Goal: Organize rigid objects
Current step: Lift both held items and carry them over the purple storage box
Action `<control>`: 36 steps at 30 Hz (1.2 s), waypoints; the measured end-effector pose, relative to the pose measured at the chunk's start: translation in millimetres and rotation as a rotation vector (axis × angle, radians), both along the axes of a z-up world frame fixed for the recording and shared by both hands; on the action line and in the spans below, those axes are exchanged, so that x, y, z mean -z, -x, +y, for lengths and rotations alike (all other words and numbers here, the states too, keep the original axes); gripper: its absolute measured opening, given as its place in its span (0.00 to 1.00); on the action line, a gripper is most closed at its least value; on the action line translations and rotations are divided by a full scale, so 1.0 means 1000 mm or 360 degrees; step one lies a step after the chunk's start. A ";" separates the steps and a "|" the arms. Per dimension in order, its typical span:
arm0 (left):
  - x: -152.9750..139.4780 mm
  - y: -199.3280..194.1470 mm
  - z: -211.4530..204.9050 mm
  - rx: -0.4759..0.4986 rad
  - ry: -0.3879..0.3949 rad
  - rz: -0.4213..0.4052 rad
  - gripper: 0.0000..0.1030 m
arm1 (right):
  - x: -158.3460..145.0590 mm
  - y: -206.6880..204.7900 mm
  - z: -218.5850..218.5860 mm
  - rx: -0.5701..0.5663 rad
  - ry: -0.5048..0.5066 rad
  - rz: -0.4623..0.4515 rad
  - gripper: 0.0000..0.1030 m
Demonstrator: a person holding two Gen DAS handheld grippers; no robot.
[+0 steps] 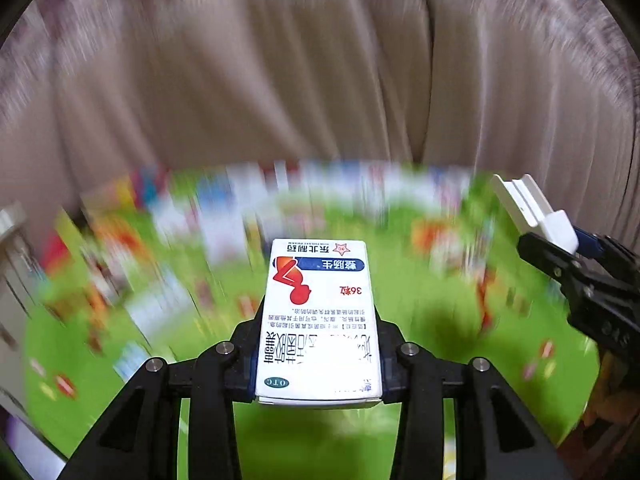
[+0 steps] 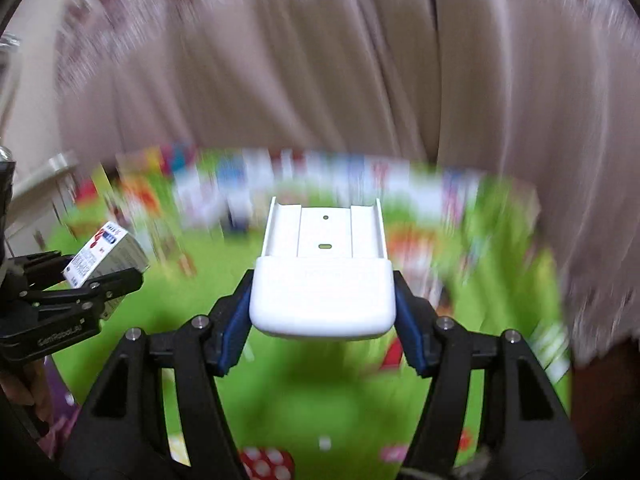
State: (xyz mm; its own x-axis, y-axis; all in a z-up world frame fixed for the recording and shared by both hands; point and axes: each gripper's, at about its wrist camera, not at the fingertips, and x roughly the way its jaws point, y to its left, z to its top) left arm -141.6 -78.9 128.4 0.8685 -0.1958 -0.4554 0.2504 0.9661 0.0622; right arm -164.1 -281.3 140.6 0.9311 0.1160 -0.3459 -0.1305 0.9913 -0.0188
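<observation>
White medicine box, white holder, both gripped

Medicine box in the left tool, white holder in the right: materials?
Medicine box: looks like thin printed cardboard, slightly glossy; sharp folded edges and flat printed panels. White holder: looks like moulded plastic, smooth satin white; rounded corners, raised side rails and two moulded holes. Hardness can't be judged from the pictures.

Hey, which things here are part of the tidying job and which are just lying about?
In the job:
- medicine box, held in left gripper
- white plastic holder, held in right gripper

Just about:
- green mat
- curtain
- blurred boxes at the mat's far edge
</observation>
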 end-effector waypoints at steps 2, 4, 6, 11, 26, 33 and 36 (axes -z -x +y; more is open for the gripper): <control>-0.039 0.031 0.002 -0.0019 0.0029 -0.0284 0.40 | -0.033 0.031 0.007 0.0011 0.0035 -0.0282 0.65; -0.062 0.052 0.007 -0.0033 0.0063 -0.0465 0.40 | -0.055 0.058 0.016 0.0027 0.0064 -0.0512 0.65; -0.076 0.069 0.012 -0.0051 0.0100 -0.0585 0.40 | -0.070 0.084 0.025 0.0045 0.0095 -0.0714 0.65; -0.088 0.100 0.028 -0.0091 0.0136 -0.0730 0.40 | -0.081 0.108 0.044 0.0037 0.0147 -0.0873 0.65; -0.067 0.109 0.065 -0.0167 0.0159 -0.0592 0.40 | -0.082 0.117 0.061 -0.0124 0.0127 -0.0806 0.65; -0.056 0.117 0.089 -0.0246 0.0146 -0.0522 0.40 | -0.083 0.115 0.084 -0.0320 0.0067 -0.0701 0.65; -0.049 0.121 0.107 -0.0308 0.0163 -0.0461 0.40 | -0.082 0.113 0.102 -0.0437 0.0064 -0.0632 0.65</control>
State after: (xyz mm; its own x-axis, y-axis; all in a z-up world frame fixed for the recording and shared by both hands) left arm -262.2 28.1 177.1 0.9841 -0.0470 -0.1715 0.0485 0.9988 0.0044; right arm -277.5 -179.5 222.2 0.9288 0.3700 0.0208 -0.3624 0.9185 -0.1579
